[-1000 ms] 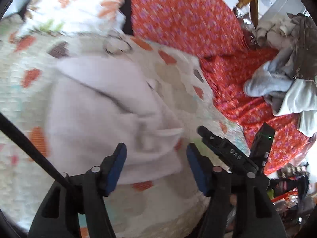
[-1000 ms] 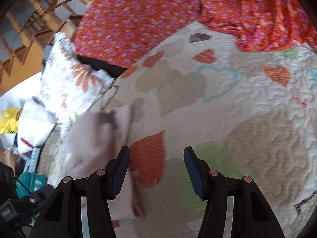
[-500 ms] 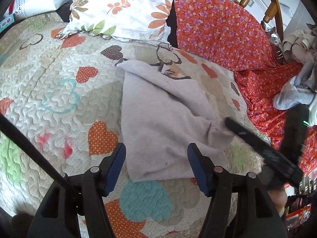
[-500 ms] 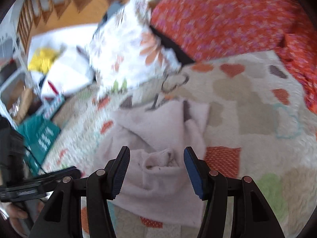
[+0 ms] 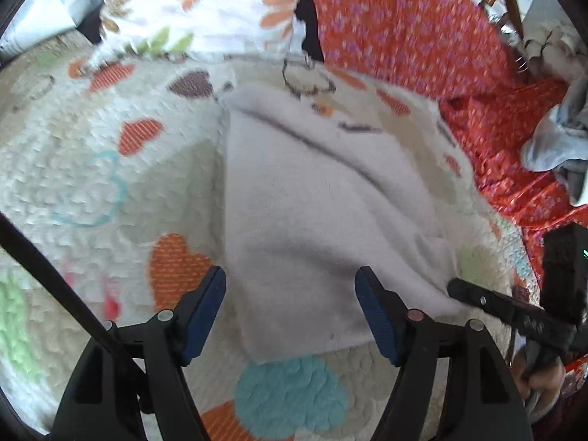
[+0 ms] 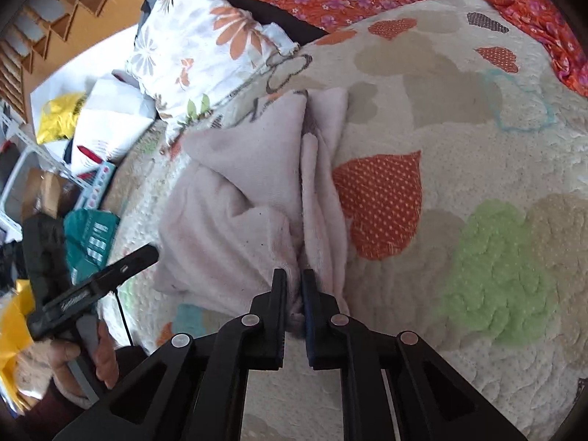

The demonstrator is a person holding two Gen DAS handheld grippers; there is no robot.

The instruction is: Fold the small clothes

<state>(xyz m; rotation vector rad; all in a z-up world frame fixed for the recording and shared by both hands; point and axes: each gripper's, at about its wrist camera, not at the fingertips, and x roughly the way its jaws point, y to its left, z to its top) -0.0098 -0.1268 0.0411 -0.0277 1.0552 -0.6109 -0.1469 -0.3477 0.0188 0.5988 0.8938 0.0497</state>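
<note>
Pale pink garment (image 6: 253, 198) lies bunched on the heart-print quilt (image 6: 459, 154), its near corner pinched between the pads of the right gripper (image 6: 294, 290), whose jaws are clamped almost together on a small fold of the cloth. Half a second earlier those jaws stood wide above the same fold, so the grasp is new, and it probably marks the start of drawing that corner out or over for a fold. In the left wrist view, the left gripper (image 5: 290, 312) hangs over the garment's near edge with its jaws opening; the cloth shows between them but the pads press on nothing. Compared with a second ago, this gripper sits lower and nearer the hem, and the garment lies flatter and more spread. A hand (image 6: 95, 360) grips the left tool's handle at the lower left of the right wrist view. Farther off sit a floral pillow (image 6: 205, 40) and red flowered fabric (image 5: 408, 25); a heap of grey clothes (image 5: 555, 139) waits beyond.
</note>
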